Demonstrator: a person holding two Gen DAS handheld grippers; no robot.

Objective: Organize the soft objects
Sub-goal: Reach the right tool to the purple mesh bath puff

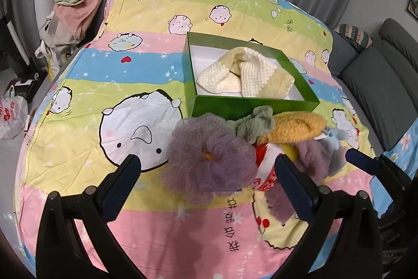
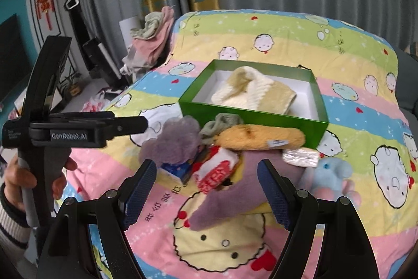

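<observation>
Grippers hover over a heap of soft toys on a cartoon-print bedspread, both with jaws spread wide and nothing between the pads. The left gripper frames a purple mesh bath pouf; the right gripper straddles a mauve plush piece and a red-and-white soft item. Just beyond lie a yellow plush toy, a grey-green knit and, off to one side, a small blue stuffed animal. Behind the heap stands an open green box, already holding a cream knitted scarf. Sorting appears partly done, with the next pick in hand. Each gripper would need to descend, close on one item and carry it to the box.
</observation>
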